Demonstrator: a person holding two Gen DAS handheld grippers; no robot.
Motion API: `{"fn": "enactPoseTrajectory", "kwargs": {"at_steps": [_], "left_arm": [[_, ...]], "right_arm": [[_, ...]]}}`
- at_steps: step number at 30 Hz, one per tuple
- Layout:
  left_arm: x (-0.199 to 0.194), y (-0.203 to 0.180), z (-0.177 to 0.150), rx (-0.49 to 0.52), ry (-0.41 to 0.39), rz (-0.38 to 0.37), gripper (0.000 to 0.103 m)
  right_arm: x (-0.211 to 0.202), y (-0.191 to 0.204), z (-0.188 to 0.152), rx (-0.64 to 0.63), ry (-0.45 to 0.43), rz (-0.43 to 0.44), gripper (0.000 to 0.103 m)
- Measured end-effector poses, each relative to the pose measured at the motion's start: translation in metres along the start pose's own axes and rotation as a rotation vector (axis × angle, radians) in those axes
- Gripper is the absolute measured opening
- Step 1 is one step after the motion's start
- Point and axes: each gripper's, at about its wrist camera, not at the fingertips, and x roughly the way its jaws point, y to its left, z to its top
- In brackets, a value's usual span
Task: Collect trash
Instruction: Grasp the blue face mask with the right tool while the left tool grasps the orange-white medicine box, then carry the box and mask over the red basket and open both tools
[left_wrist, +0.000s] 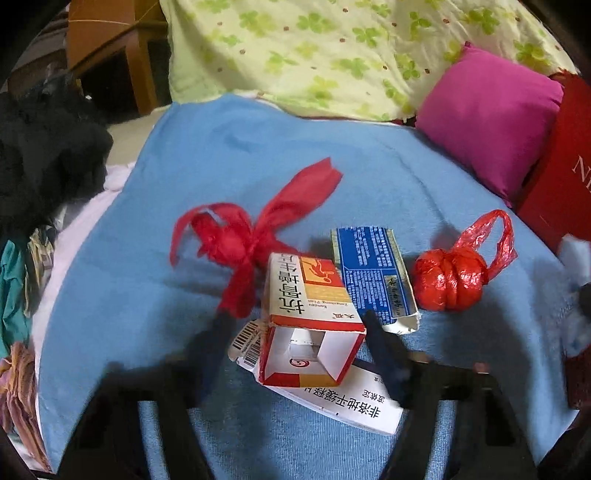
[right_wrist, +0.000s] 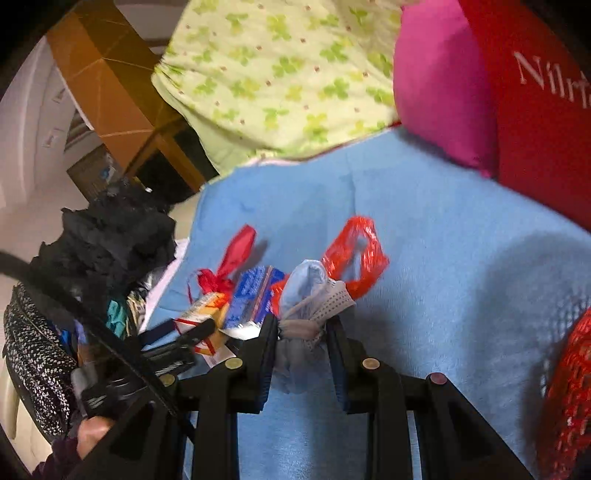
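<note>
Two risks: the right claw (right_wrist: 301, 325), clenched on a crumpled face mask (right_wrist: 314, 295), may drop it, while the released left claw (left_wrist: 295, 325) could crush the open carton (left_wrist: 310, 317) at its twelve o'clock.

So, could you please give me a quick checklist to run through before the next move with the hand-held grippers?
1. Right hand-held gripper shut on crumpled face mask: ok.
2. Left hand-held gripper astride open medicine box: ok.
3. Its pads pressing the box: not ok, gaps show.
4. Blue carton outside the jaws: ok.
5. Knotted red bag collected: not ok, on blue blanket.
6. Trash container in view: cannot tell.
</note>
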Motion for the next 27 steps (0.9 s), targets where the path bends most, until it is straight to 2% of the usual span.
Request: {"fn": "enactPoseTrajectory", "kwargs": {"at_steps": [1, 6, 14, 20, 27], "left_arm": [[0.002, 0.0, 0.0, 0.003, 0.014, 0.003, 0.048], [-0.011, 0.0, -0.002, 0.01, -0.019, 0.02, 0.046], [-0.081, -0.008, -0.005, 0.03, -0.173, 0.01, 0.046], [-0.134, -0.044, -0.003, 0.106, -0.288, -0.022, 0.046], [-0.178, -0.094, 0.002, 0.181, -0.382, -0.049, 0.046]], "right_arm": [[-0.004, 0.002, 0.001, -0.01, -0.019, 0.005, 0.029], [-0.026, 0.013, 0.001, -0.055, -0.106, 0.033, 0.029], [-0.061, 0.011, 0.001, -0.071, -0.228, 0.044, 0.029], [-0.098, 0.002, -0.001, -0.06, -0.32, 0.04, 0.029], [-0.133, -0.022, -0.002, -0.019, -0.401, 0.026, 0.029]]}}
